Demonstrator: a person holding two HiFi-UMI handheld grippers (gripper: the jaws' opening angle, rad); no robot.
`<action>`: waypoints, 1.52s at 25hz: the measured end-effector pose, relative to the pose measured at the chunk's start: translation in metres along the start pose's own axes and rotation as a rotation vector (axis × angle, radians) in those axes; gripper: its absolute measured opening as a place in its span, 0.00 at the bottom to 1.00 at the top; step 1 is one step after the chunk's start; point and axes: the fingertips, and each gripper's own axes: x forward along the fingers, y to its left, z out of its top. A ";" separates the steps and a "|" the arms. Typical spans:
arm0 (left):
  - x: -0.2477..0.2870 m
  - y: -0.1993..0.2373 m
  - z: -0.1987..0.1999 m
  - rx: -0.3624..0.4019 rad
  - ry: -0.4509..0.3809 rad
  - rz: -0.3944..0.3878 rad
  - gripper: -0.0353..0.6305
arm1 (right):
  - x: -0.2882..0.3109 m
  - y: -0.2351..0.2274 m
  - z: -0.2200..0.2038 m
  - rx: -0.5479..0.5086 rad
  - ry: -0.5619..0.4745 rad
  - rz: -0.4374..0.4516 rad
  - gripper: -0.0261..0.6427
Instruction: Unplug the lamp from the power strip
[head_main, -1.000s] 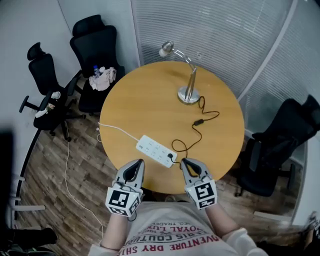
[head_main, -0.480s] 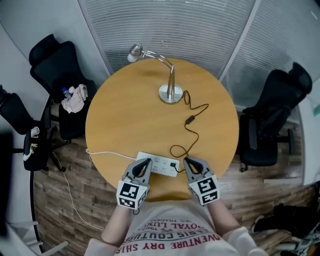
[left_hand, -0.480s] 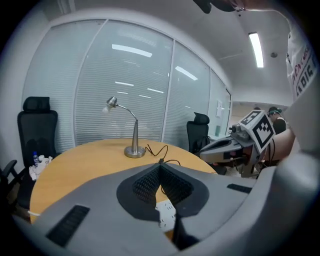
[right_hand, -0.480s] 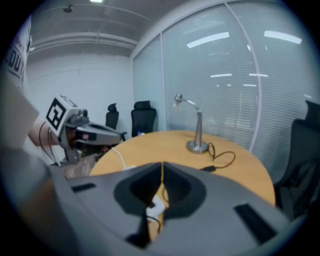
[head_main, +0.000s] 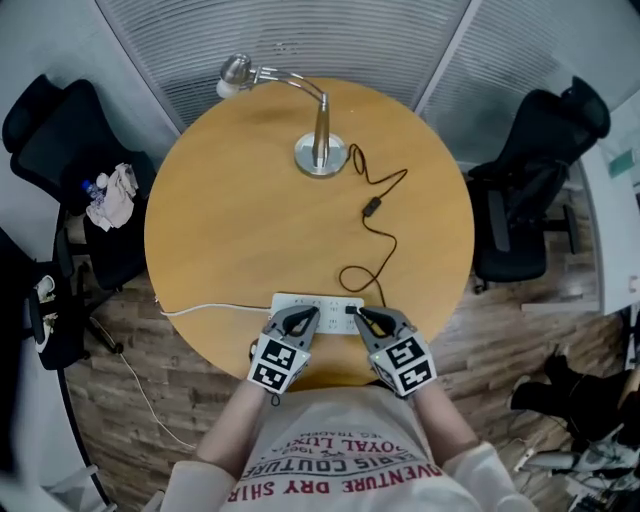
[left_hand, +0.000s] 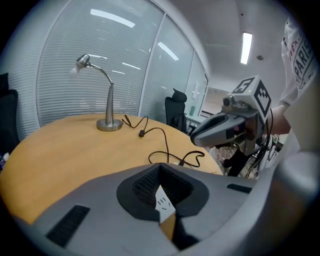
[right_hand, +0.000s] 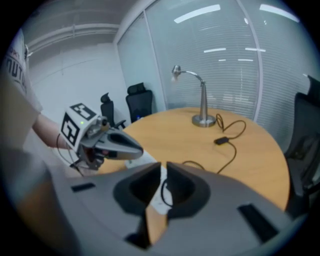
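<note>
Black plug (head_main: 352, 310) is seen seated in the right end of the strip (head_main: 316, 303) at the near edge of the desk (head_main: 230, 220), so unplugging the lamp (head_main: 320, 150) is judged not yet begun, with left tool (head_main: 306, 316) and right tool (head_main: 361, 316) held closed and empty near the strip.

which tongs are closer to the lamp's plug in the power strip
Right. The right tongs sit just beside the plug at the right end of the power strip; the left tongs are over its left half, farther from the plug.
</note>
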 end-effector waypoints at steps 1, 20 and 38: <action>0.006 0.000 -0.006 0.003 0.015 -0.012 0.09 | 0.004 0.002 -0.005 -0.008 0.027 0.006 0.10; 0.052 -0.003 -0.044 0.109 0.180 -0.015 0.09 | 0.057 -0.011 -0.071 -0.409 0.516 0.009 0.24; 0.058 -0.003 -0.055 0.081 0.305 -0.065 0.09 | 0.066 -0.012 -0.077 -0.500 0.571 0.094 0.17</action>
